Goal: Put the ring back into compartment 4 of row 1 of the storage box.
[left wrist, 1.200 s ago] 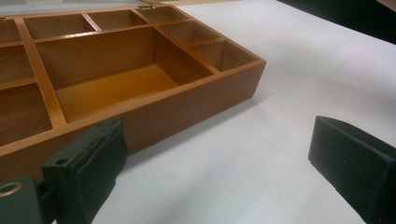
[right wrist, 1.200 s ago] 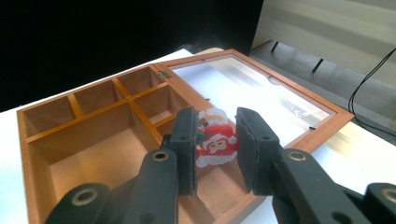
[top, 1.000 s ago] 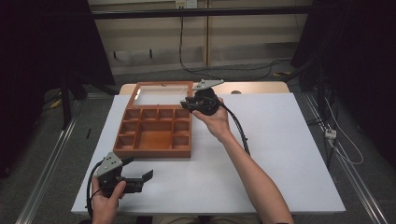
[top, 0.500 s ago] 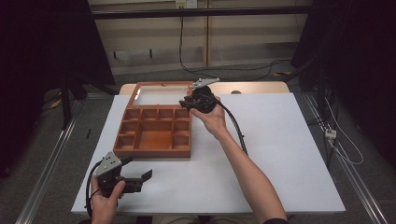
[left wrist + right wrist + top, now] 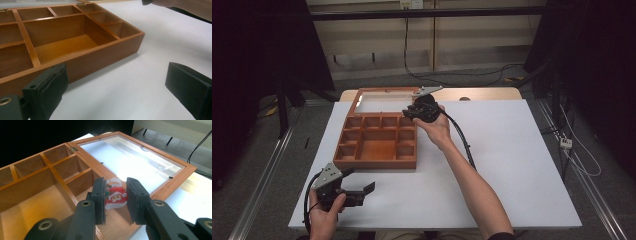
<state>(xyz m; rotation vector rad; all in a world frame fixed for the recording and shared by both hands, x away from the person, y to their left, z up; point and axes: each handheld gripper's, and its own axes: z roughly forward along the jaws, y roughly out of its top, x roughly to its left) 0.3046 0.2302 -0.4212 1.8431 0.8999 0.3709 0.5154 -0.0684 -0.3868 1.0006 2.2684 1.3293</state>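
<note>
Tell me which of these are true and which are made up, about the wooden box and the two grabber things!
1. The right gripper is holding a little Santa figure. True.
2. The wooden box has its lid shut. False: the glass lid lies open, flat behind the box.
3. The left gripper is squeezing something. False: its jaws stand wide apart over the bare white table.
4. The box compartments in view look empty. True.
5. The left gripper is inside the box. False: it sits near the table's front edge, outside the box.

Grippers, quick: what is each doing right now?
Left gripper: open, empty, near the wooden box.
Right gripper: shut on a Santa figure over the box.
</note>
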